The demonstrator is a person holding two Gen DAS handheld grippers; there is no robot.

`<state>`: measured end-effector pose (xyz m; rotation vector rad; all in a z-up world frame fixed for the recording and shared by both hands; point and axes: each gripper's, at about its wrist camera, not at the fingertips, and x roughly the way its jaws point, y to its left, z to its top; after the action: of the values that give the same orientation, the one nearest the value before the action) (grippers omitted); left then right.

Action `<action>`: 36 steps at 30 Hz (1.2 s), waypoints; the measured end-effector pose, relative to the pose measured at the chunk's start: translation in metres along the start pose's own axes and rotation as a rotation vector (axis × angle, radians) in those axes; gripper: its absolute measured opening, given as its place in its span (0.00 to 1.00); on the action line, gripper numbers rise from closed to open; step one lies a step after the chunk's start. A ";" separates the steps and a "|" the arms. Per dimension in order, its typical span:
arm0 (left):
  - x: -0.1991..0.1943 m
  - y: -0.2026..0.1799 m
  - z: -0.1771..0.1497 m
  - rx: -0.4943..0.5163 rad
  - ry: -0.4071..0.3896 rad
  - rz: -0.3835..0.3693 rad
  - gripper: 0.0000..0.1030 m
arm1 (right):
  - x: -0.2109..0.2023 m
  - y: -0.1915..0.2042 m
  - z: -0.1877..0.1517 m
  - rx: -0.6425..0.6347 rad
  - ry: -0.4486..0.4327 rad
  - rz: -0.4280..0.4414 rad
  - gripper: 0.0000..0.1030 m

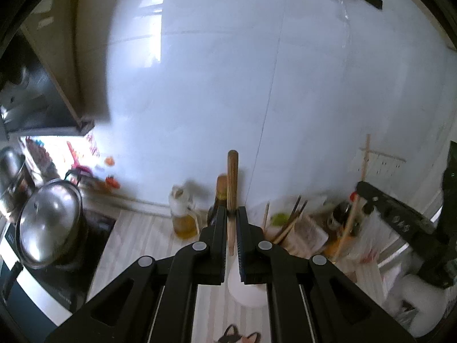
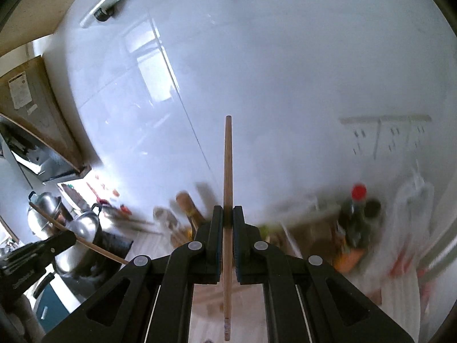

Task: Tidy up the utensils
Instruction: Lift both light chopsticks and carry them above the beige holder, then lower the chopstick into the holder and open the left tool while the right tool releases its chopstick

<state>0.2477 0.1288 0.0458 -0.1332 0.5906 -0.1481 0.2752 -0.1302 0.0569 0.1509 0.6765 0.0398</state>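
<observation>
Both grippers pinch one chopstick apiece, held above the cluttered bench: left gripper (image 1: 231, 214) on a chopstick (image 1: 232, 177), right gripper (image 2: 227, 214) on its chopstick (image 2: 227, 157). Thin sticks may pivot in the jaws and slip out

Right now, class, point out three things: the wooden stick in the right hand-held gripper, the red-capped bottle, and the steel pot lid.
wooden stick (image 2: 228, 157), right wrist view, on the bare shaft above the jaws.
red-capped bottle (image 2: 358, 192), right wrist view, on its red cap.
steel pot lid (image 1: 48, 220), left wrist view, on the shiny dome.
</observation>
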 end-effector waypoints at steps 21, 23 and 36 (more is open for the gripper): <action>0.076 -0.026 0.017 0.008 0.186 -0.104 0.04 | 0.102 -0.012 0.015 0.048 -0.087 -0.014 0.06; 0.080 -0.028 0.014 0.017 0.201 -0.102 0.04 | 0.104 -0.014 0.012 0.050 -0.095 -0.007 0.06; 0.091 -0.031 0.003 0.029 0.242 -0.072 0.06 | 0.106 -0.013 -0.006 0.021 -0.088 0.048 0.07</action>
<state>0.3204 0.0827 0.0039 -0.1093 0.8253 -0.2451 0.3544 -0.1336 -0.0157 0.1881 0.5852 0.0715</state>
